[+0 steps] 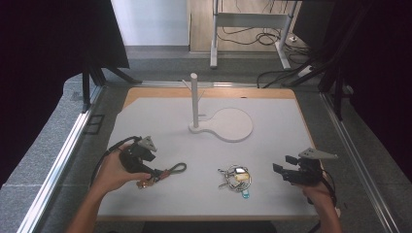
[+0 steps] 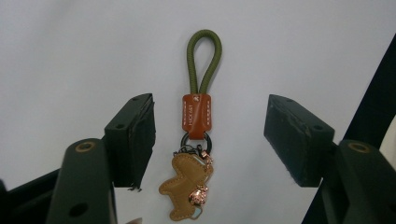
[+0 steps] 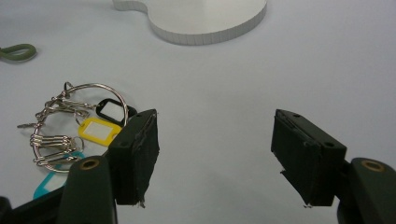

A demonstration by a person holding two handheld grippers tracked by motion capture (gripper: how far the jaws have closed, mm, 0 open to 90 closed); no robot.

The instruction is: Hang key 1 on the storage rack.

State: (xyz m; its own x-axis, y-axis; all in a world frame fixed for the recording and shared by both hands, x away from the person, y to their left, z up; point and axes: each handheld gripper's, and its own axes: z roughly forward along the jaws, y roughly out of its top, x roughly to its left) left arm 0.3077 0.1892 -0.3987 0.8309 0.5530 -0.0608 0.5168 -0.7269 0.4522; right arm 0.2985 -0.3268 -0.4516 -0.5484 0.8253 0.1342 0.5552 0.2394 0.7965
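Note:
A keychain (image 2: 196, 116) with an olive cord loop, a brown leather band and a tan leather charm lies on the white table mat (image 1: 272, 121). My left gripper (image 2: 210, 135) is open, with a jaw on each side of the brown band and a gap between each pad and the band. From above, the left gripper (image 1: 151, 170) sits at the mat's front left over the keychain (image 1: 176, 169). My right gripper (image 1: 284, 164) hovers open and empty at the front right. A steel key ring (image 3: 79, 126) with yellow, black and blue tags lies just left of the right gripper (image 3: 215, 149).
A white stand (image 1: 228, 125) with an upright post (image 1: 194, 99) and a round flat base sits at the mat's far middle; its base edge (image 3: 196, 28) shows beyond the right jaws. The key ring (image 1: 236, 177) lies at the front centre. Metal rails run along both table sides.

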